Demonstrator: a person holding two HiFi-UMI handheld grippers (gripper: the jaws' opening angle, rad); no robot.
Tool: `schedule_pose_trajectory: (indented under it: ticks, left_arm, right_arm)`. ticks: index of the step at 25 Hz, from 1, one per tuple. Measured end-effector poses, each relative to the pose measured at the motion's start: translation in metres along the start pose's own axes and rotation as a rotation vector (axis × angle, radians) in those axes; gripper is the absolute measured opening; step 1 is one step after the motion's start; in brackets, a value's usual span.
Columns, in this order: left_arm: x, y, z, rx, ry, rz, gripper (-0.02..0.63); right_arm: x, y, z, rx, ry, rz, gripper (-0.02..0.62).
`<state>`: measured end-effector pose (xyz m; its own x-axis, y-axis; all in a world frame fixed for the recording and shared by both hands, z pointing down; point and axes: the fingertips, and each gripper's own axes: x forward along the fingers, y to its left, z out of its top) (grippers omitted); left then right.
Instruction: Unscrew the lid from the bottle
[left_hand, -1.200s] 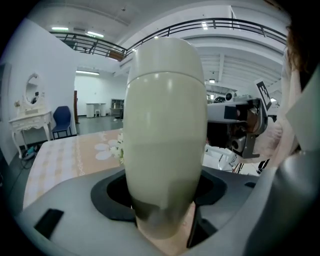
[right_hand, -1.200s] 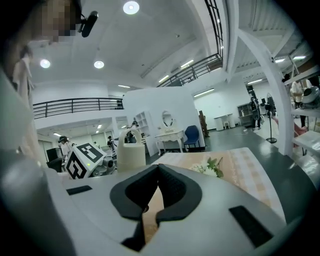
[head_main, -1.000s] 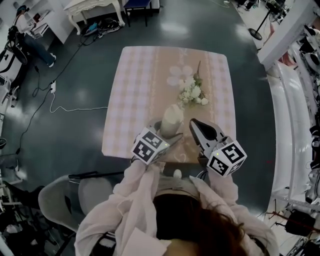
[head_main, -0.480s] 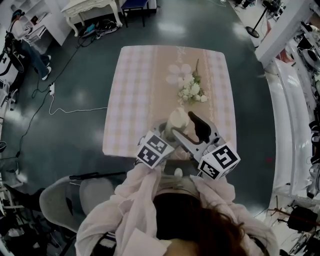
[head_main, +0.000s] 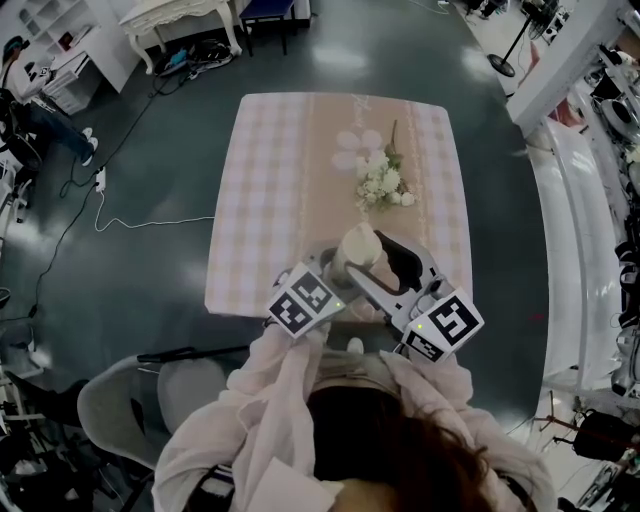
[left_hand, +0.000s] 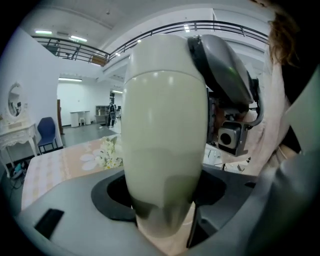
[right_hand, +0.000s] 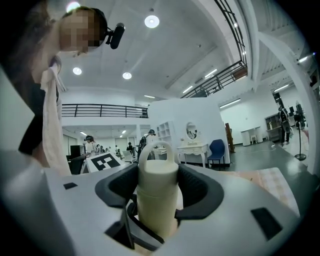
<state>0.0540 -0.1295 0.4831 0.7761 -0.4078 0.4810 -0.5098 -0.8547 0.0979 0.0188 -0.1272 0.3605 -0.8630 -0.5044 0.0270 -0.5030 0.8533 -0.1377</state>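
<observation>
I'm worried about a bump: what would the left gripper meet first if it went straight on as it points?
The bottle, already gripped between its jaws; nothing lies nearer in that line.

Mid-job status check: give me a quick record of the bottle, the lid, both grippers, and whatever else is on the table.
bottle: cream, body clamped between the left jaws
lid: on the bottle, loop handle on top
left gripper: shut on bottle
right gripper: jaws have just been closing, lid between them, pads against its sides
table: checked cloth
flowers: white bunch lying on the table beyond the bottle
</observation>
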Motion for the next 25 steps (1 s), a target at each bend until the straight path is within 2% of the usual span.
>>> schedule_pose_trajectory:
  ticks: [5, 13, 15, 22, 25]
  left_arm:
    - [-0.003, 0.001, 0.001, 0.049, 0.005, -0.006, 0.314]
    - [-0.007, -0.011, 0.001, 0.103, -0.015, -0.125, 0.314]
    - [-0.008, -0.011, 0.001, 0.112, -0.017, -0.130, 0.314]
    - [-0.005, 0.012, -0.001, 0.064, -0.015, 0.037, 0.314]
    - [-0.003, 0.021, -0.007, 0.021, 0.003, 0.119, 0.314]
  right_arm:
    - [-0.001, 0.004, 0.002, -0.028, -0.020, 0.034, 0.267]
    - [-0.003, 0.015, 0.003, -0.052, -0.013, 0.160, 0.265]
    - [-0.004, 0.014, 0.003, -0.047, -0.016, 0.171, 0.266]
    - [0.004, 0.002, 0.000, -0.066, -0.011, 0.027, 0.307]
    - [0.008, -0.001, -0.001, -0.040, -0.018, -0.020, 0.322]
